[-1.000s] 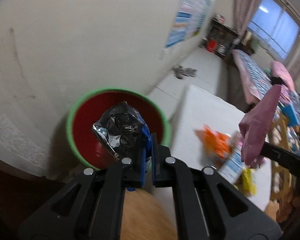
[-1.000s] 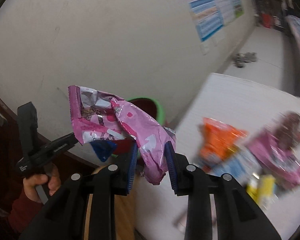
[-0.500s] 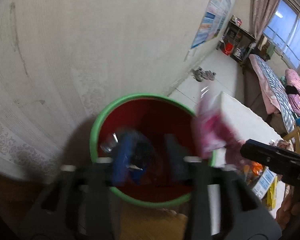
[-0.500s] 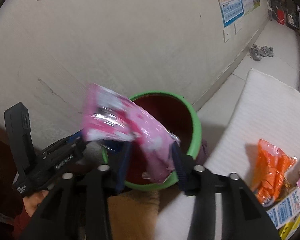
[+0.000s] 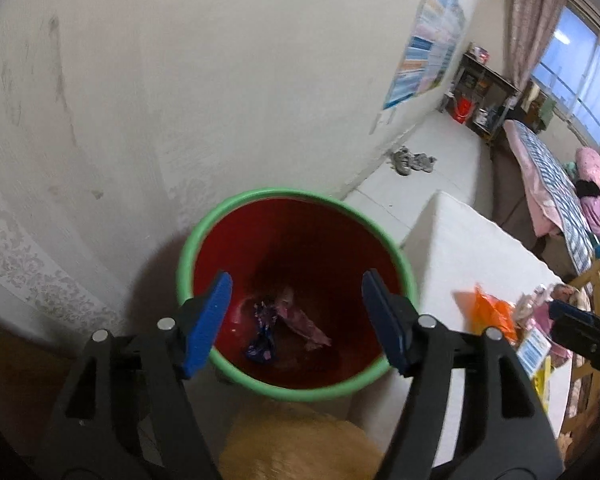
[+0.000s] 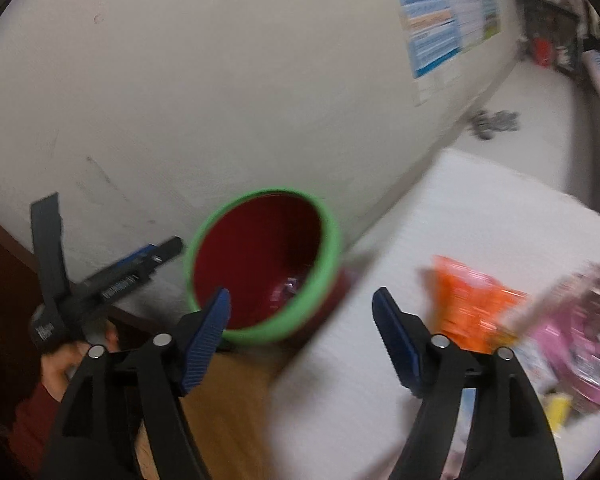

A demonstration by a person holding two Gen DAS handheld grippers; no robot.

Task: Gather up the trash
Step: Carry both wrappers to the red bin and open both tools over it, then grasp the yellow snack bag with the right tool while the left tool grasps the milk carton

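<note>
A red bin with a green rim [image 5: 236, 376] stands against the wall, and in the right wrist view the red bin [image 6: 320, 276] sits left of centre. At its bottom lie a dark blue wrapper [image 5: 262, 336] and a pink wrapper [image 5: 304, 322]. My left gripper [image 5: 296, 320] hangs above the bin mouth, its jaws opening with nothing between them. My right gripper [image 6: 302, 336] is beside the bin over the white mat's [image 6: 480, 208] edge, its jaws also opening and empty. An orange packet [image 6: 466, 300] and a pink packet [image 6: 580, 336] lie on the mat.
A yellow packet [image 6: 558, 410] lies by the pink one. A wooden surface [image 6: 228, 400] is below the bin. Shoes [image 5: 414, 160] lie by the wall, and a bed [image 5: 556, 184] and shelves [image 5: 484, 92] stand far right. A hand [image 6: 72, 360] holds the left gripper.
Both grippers opened and dropped their wrappers, the dark foil one and the pink one, into the bin. The right gripper then swung rightward toward the mat.
</note>
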